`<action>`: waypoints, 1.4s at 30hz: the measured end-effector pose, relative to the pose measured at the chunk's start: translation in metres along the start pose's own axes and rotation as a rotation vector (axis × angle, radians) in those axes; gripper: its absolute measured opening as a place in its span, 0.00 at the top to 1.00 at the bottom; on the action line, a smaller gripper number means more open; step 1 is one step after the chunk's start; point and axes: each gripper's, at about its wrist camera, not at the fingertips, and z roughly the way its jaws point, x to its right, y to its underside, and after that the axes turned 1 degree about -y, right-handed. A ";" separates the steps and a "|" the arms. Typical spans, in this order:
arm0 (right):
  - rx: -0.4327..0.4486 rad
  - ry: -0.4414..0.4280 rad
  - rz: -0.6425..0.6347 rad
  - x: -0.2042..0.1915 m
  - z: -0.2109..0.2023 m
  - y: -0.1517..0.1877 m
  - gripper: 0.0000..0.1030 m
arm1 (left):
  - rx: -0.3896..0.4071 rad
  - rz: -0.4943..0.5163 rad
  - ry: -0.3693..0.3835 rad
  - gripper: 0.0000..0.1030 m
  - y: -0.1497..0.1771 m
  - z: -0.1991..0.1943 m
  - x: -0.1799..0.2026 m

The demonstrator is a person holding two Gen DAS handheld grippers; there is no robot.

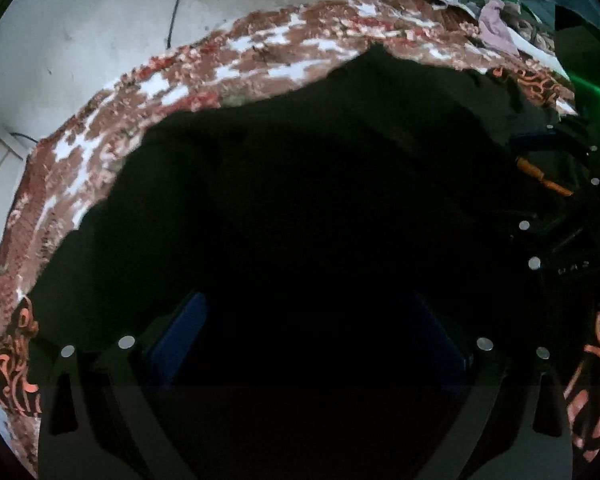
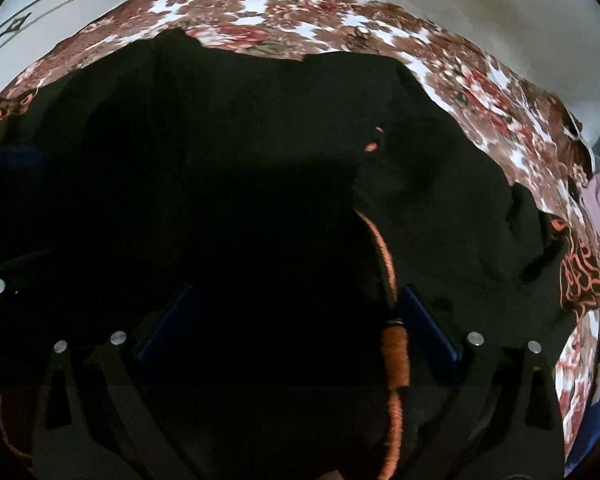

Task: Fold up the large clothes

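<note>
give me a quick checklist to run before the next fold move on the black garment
1. Large black fabric garment spread on the floral brown-and-white bedsheet: ok.
2. Left gripper open over the cloth: ok.
3. Right gripper open: ok.
4. Orange cord lying between the right gripper's fingers, may get pinched: not ok.
5. Garment edges flat: not ok, right edge rumpled.
6. Fingers touching the cloth: cannot tell.

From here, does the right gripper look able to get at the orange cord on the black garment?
Probably yes. The orange cord runs between the fingers of the right gripper, close beside the right-hand finger, with nothing lying over it. The jaws stand apart above the black garment, so closing should catch it.
</note>
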 end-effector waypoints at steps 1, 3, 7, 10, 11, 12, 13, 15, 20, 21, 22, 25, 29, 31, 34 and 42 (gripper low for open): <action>0.013 -0.001 0.016 0.002 -0.008 0.000 0.05 | 0.025 -0.015 -0.002 0.05 -0.003 -0.010 -0.003; 0.044 -0.006 0.034 0.009 -0.024 0.004 0.05 | 0.072 -0.048 0.007 0.05 -0.005 -0.028 -0.009; -0.008 0.032 -0.020 0.005 -0.015 0.013 0.05 | 0.021 -0.058 -0.007 0.05 0.002 -0.024 -0.011; -0.103 0.024 0.036 0.017 0.008 0.027 0.05 | -0.024 -0.079 -0.016 0.05 0.011 -0.008 -0.011; -0.123 0.015 0.060 0.021 0.012 0.028 0.05 | -0.037 -0.111 -0.011 0.04 0.012 -0.006 -0.015; -0.125 -0.005 0.101 0.027 0.011 0.030 0.05 | -0.039 -0.161 0.002 0.04 0.012 -0.008 -0.021; -0.120 -0.007 0.124 0.031 0.008 0.031 0.05 | -0.029 -0.193 0.007 0.05 0.013 -0.014 -0.025; -0.099 -0.024 0.168 0.036 -0.005 0.030 0.05 | 0.019 -0.238 0.000 0.05 0.015 -0.038 -0.037; 0.022 -0.072 0.191 0.027 -0.051 0.001 0.05 | 0.108 -0.418 -0.022 0.05 0.046 -0.099 -0.099; 0.041 -0.087 0.187 0.022 -0.058 -0.006 0.05 | 0.120 -0.478 -0.036 0.05 0.059 -0.112 -0.122; 0.061 -0.110 0.180 0.014 -0.066 -0.016 0.05 | 0.127 -0.513 -0.048 0.05 0.069 -0.119 -0.136; 0.106 -0.137 0.136 -0.018 -0.081 -0.038 0.05 | 0.121 -0.596 -0.107 0.05 0.100 -0.135 -0.182; 0.149 -0.164 0.047 -0.073 -0.093 -0.069 0.05 | 0.130 -0.717 -0.166 0.05 0.147 -0.154 -0.242; 0.150 -0.184 0.018 -0.099 -0.091 -0.078 0.05 | 0.134 -0.758 -0.219 0.05 0.168 -0.164 -0.266; 0.108 -0.207 -0.019 -0.141 -0.072 -0.095 0.05 | 0.143 -0.847 -0.267 0.05 0.197 -0.174 -0.304; -0.021 -0.203 -0.045 -0.209 -0.009 -0.102 0.05 | 0.184 -0.992 -0.330 0.05 0.238 -0.164 -0.401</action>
